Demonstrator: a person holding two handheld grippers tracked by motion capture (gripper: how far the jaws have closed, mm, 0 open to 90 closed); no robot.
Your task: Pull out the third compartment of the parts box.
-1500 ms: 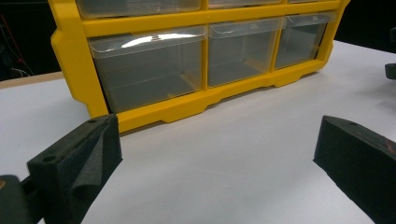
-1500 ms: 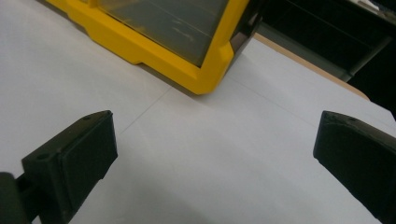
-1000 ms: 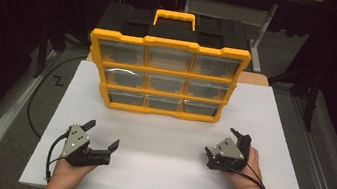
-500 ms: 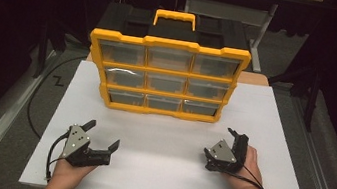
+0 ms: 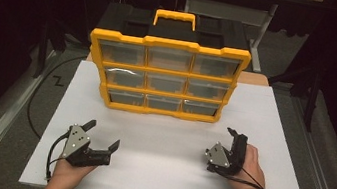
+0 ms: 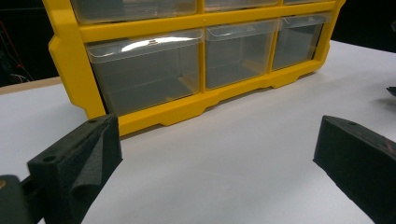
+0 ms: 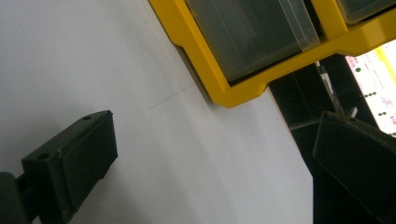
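The yellow drawer organiser (image 5: pixel 165 76) stands upright at the far middle of the white tabletop (image 5: pixel 166 165), its front turned toward the person, so that all nine clear drawers (image 5: pixel 165 82) in their three rows of three can be reached from the near side. A yellow carry handle (image 5: pixel 175 18) rises from its black top, which suggests the case was set down here as a unit and is meant to be worked from the front. As far as the left gripper view and the right gripper view can tell, the bottom-row drawers look empty; the upper ones are too dim to judge. The left gripper (image 5: pixel 102 135) rests on the table near the front left, well apart from the case, its jaws spread wide and holding nothing; its own camera looks along them at the bottom-left drawer (image 6: pixel 144 70). The right gripper (image 5: pixel 236 141) lies near the front right, rolled onto its side, jaws likewise apart and empty, pointing past the case's bottom-right corner (image 7: pixel 233 95). Both hands seem parked at a ready stance, with no drawer yet touched. No brand or label can be read on the case; a white sheet with pink print (image 7: pixel 376 86) beyond the table edge is too blurred to read.
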